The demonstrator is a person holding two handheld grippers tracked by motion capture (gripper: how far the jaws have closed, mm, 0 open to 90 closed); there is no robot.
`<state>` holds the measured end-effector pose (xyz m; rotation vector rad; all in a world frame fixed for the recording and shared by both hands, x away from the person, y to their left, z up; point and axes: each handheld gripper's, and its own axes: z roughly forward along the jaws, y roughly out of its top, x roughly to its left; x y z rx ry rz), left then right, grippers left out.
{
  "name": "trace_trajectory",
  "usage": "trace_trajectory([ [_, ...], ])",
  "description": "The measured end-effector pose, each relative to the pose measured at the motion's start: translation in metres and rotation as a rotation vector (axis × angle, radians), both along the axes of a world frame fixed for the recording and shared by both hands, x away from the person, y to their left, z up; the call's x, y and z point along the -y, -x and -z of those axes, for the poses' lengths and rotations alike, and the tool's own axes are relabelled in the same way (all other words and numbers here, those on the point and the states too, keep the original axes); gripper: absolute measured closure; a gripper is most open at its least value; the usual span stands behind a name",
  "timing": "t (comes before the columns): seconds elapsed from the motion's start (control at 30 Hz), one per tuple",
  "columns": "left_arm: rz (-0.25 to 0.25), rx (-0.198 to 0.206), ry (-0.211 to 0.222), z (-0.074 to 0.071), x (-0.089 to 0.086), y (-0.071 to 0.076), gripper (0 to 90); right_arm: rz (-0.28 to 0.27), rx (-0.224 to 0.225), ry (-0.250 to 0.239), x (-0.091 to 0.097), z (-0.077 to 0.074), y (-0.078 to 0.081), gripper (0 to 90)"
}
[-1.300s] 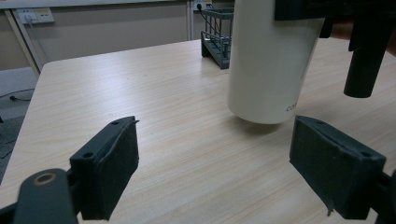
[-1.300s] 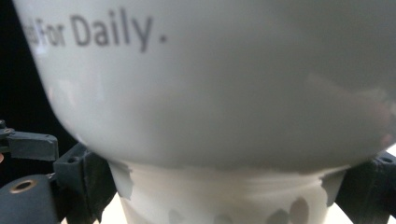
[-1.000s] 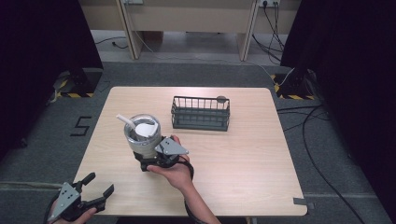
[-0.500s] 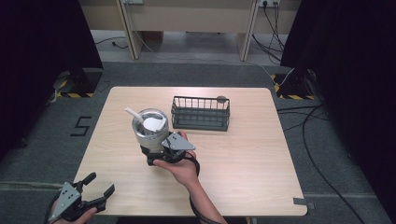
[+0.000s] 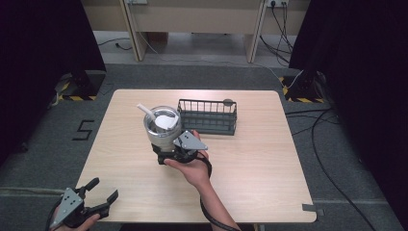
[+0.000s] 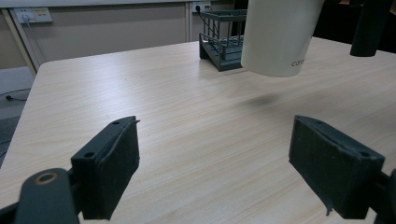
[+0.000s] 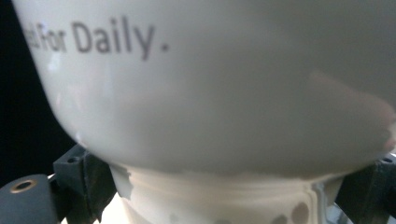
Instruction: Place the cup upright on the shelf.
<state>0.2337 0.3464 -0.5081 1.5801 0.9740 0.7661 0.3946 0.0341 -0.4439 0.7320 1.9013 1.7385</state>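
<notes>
A white tumbler (image 5: 162, 126) with a clear lid and a white straw hangs above the wooden table (image 5: 269, 159), left of a dark wire basket (image 5: 207, 102). My right gripper (image 5: 167, 152) is shut on the tumbler's narrow base, and the person's hand is under it. In the right gripper view the tumbler (image 7: 210, 93) bears grey lettering, with my right gripper (image 7: 224, 196) clamping its foot from both sides. My left gripper (image 5: 103, 190) stands open at the table's near left corner. In the left gripper view the tumbler (image 6: 280, 37) floats ahead of my left gripper (image 6: 224, 163), which holds nothing.
The wire basket (image 6: 224, 42) sits at the table's far middle, with a small round grey thing (image 5: 228, 101) on its far right corner. Dark curtains flank the table, and cables lie on the floor to the right.
My right gripper has carried the tumbler to the right and farther from the person, closer to the basket, and slightly higher. The left gripper has stayed put.
</notes>
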Motion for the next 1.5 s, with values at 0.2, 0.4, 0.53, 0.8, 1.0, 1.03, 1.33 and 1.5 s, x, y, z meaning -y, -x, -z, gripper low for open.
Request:
trace_trajectory([
  [0.2, 0.002, -0.001, 0.000, 0.000, 0.001, 0.000, 15.7, 0.022, 0.007, 0.006, 0.007, -0.006, -0.004, 9.6],
  [0.4, 0.001, -0.002, 0.002, 0.000, 0.001, 0.000, 15.8, 0.050, 0.007, -0.004, 0.015, -0.011, -0.008, 9.6],
  [0.53, 0.001, -0.002, 0.002, 0.000, 0.001, 0.000, 15.9, 0.066, 0.010, -0.010, 0.020, -0.015, -0.011, 9.6],
  [0.8, 0.003, -0.003, 0.004, 0.001, 0.002, -0.001, 16.1, 0.100, 0.016, -0.008, 0.030, -0.020, -0.017, 9.6],
  [1.0, 0.001, -0.005, 0.005, 0.001, 0.001, 0.000, 16.3, 0.133, 0.020, -0.015, 0.040, -0.027, -0.023, 9.6],
  [1.03, 0.000, -0.004, 0.008, 0.001, 0.001, 0.000, 16.3, 0.145, 0.025, -0.018, 0.043, -0.029, -0.025, 9.6],
  [1.33, 0.002, -0.006, 0.004, 0.001, 0.001, -0.001, 16.4, 0.202, 0.030, -0.017, 0.059, -0.036, -0.033, 9.6],
  [1.5, -0.001, -0.005, 0.006, 0.001, 0.002, -0.001, 16.6, 0.234, 0.021, -0.019, 0.068, -0.038, -0.040, 9.6],
])
